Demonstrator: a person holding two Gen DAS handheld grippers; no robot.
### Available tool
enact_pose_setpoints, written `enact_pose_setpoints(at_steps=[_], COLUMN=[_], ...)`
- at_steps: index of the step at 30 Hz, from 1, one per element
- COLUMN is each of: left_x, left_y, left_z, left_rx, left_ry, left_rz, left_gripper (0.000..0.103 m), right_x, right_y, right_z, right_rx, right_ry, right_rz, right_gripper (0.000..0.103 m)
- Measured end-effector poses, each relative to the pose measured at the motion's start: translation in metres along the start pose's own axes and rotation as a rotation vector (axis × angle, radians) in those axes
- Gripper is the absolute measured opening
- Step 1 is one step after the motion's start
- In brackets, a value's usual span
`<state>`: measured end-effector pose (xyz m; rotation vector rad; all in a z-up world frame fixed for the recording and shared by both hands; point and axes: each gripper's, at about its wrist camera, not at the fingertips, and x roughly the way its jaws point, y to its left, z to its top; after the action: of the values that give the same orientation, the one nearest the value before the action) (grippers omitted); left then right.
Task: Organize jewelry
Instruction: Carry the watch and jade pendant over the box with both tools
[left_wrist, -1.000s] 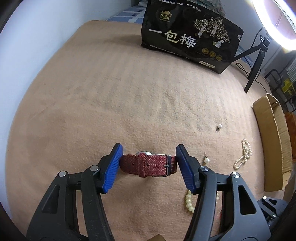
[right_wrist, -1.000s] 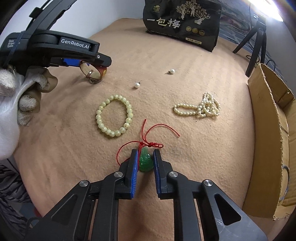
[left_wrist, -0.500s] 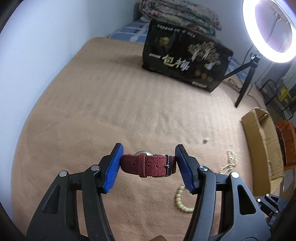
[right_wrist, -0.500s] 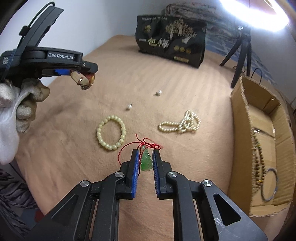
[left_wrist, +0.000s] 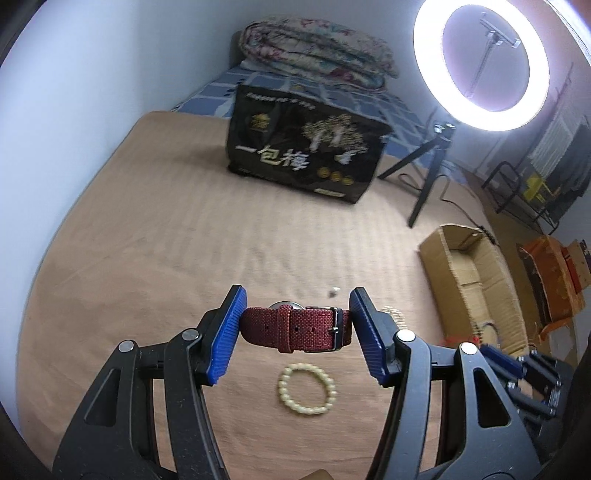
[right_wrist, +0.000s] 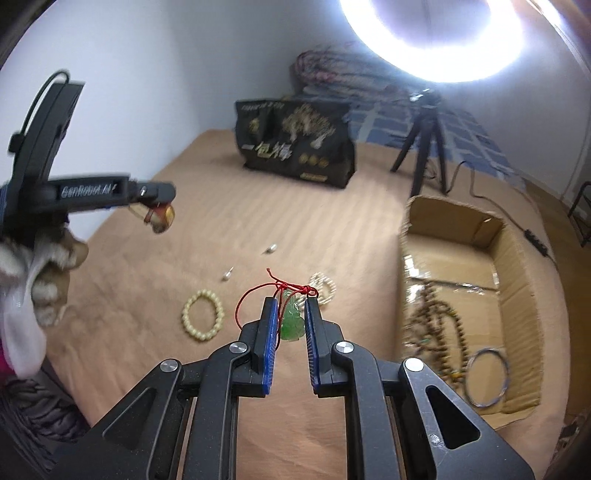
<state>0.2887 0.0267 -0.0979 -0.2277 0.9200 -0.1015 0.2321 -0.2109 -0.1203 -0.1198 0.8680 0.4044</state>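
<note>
While both grippers hang above the tan blanket (left_wrist: 155, 236), each carries a piece clear of the surface: the left gripper (left_wrist: 295, 325) has its blue jaws clamped on the ends of a red woven-strap watch (left_wrist: 295, 328), and the right gripper (right_wrist: 291, 325) has its jaws closed on a green jade pendant (right_wrist: 291, 322) whose red cord (right_wrist: 258, 291) loops out in front. The step in hand looks like the carry toward the cardboard box (right_wrist: 517, 258), which sits open to the right of the pendant. That box already holds a dark beaded necklace (right_wrist: 439, 321) and a thin bangle (right_wrist: 487, 376) near its front corner. Left of the box, lying on the blanket, are a cream bead bracelet (right_wrist: 203, 319), a bunched pearl strand (right_wrist: 327, 290) just behind the pendant, and two small pearl earrings (right_wrist: 227, 275). Next, I would judge, each piece must be swung over the box rim and lowered inside before the jaws part; the trailing cord could snag on the cardboard edge.
</note>
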Motion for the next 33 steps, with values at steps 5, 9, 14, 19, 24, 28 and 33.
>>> enact_pose_setpoints(at_steps=[5,9,14,19,24,28,33], left_x=[-0.004,-0.005,-0.001,0.006,0.018,0.029,0.042], left_y=[-0.027,-0.048,-0.078,-0.104,-0.131,-0.153,-0.173], left_z=[0.002,0.003,0.008,0.013,0.017,0.018,0.018], left_rx=[0.034,0.058,0.071,0.076,0.079,0.093,0.089], left_ry=[-0.010,-0.017,-0.020,-0.021,-0.014,-0.008,0.006], left_rz=[-0.042,-0.072,-0.112,-0.149,-0.184,-0.204,-0.232], left_gripper=[0.059,0.059,0.059,0.059,0.059,0.059,0.059], right_x=[-0.017,-0.026,-0.033,-0.040,-0.044,-0.043,-0.040], right_y=[-0.030,-0.054,-0.082,-0.104,-0.125,-0.137,-0.152], right_z=[0.006,0.009,0.009,0.008,0.003,-0.001,-0.009], right_rx=[0.052,0.092,0.144,0.175,0.206,0.214,0.231], right_ry=[-0.043,-0.064,-0.082,-0.090,-0.088,-0.075,-0.053], right_rz=[-0.038,-0.073,-0.110,-0.144,-0.167,-0.181,-0.194], right_gripper=[0.013,0.013,0.013,0.013,0.013,0.013,0.013])
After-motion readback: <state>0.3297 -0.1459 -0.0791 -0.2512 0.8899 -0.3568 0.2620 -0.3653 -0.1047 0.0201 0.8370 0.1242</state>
